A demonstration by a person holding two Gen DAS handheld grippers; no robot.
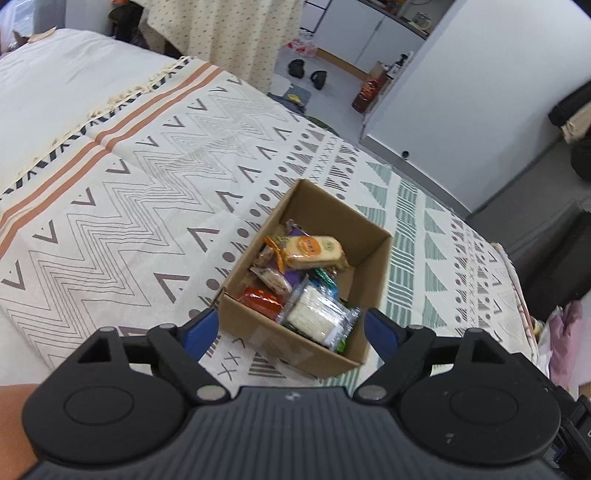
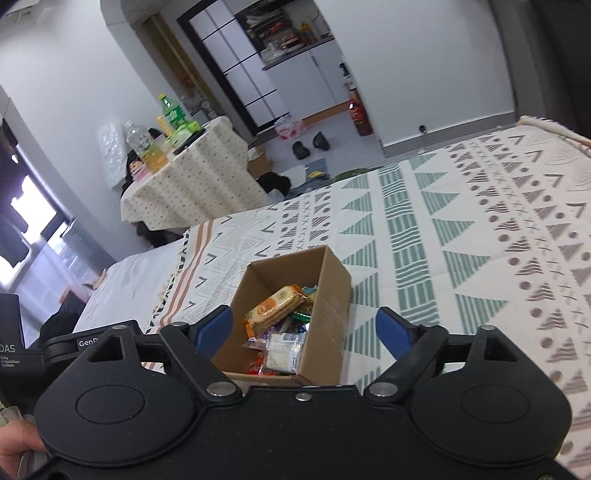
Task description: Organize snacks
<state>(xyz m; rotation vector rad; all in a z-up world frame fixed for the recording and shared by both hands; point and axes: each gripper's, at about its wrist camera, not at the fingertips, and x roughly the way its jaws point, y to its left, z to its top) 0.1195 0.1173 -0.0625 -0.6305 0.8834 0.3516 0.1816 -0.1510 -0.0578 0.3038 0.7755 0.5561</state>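
Note:
An open cardboard box (image 1: 373, 236) (image 2: 334, 295) sits on a bed with a patterned cover (image 1: 147, 192) (image 2: 461, 240). Inside lie several wrapped snacks: a yellow cracker pack with an orange logo (image 1: 316, 251) (image 2: 275, 306), a clear pack of white wafers (image 1: 317, 317) (image 2: 282, 350), and a red-orange packet (image 1: 260, 300). My left gripper (image 1: 290, 328) hovers open above the box's near end, with nothing between its blue fingers. My right gripper (image 2: 304, 326) is also open and empty, hanging over the box from the other side.
Beyond the bed's far edge stands a low table under a dotted cloth (image 2: 192, 173) carrying bottles (image 2: 173, 114). Shoes (image 2: 308, 146) and bags lie on the floor by white cabinets (image 1: 354, 33). A person's hand (image 2: 14, 443) holds the right gripper.

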